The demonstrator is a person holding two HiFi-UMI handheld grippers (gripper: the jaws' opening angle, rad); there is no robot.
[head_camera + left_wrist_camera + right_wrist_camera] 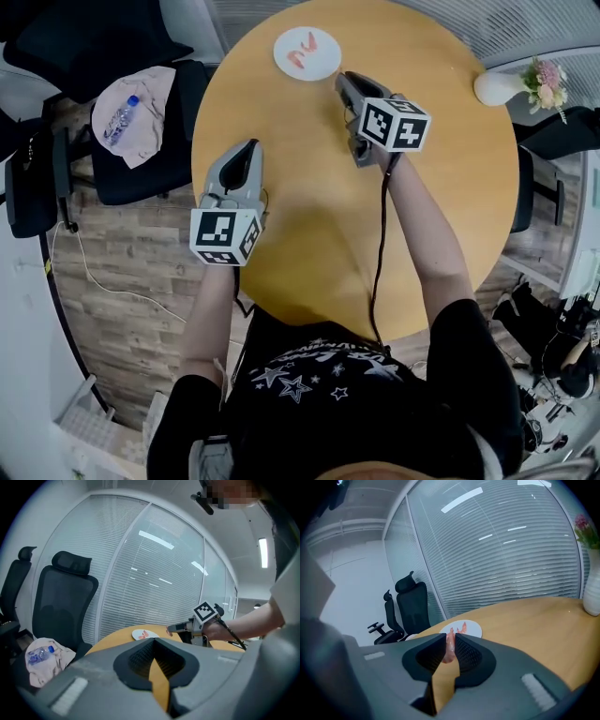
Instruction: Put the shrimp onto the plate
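Observation:
A white plate (323,58) lies at the far side of the round wooden table (450,187), with two pink shrimps (302,52) on it. My right gripper (343,80) hovers just short of the plate, tips toward it. In the right gripper view, that gripper (451,638) is shut on another pink shrimp (450,651), with the plate (473,631) straight ahead. My left gripper (248,145) hangs over the table's left side, jaws together and nothing in them. The left gripper view shows its closed tips (154,641), the plate (140,634) and the right gripper (171,629) beyond.
A white vase with pink flowers (502,87) stands at the table's far right edge. A black office chair (141,159) left of the table carries a cloth and a water bottle (120,120). More chairs (410,606) stand by the blinds. A cable (380,253) trails from the right gripper.

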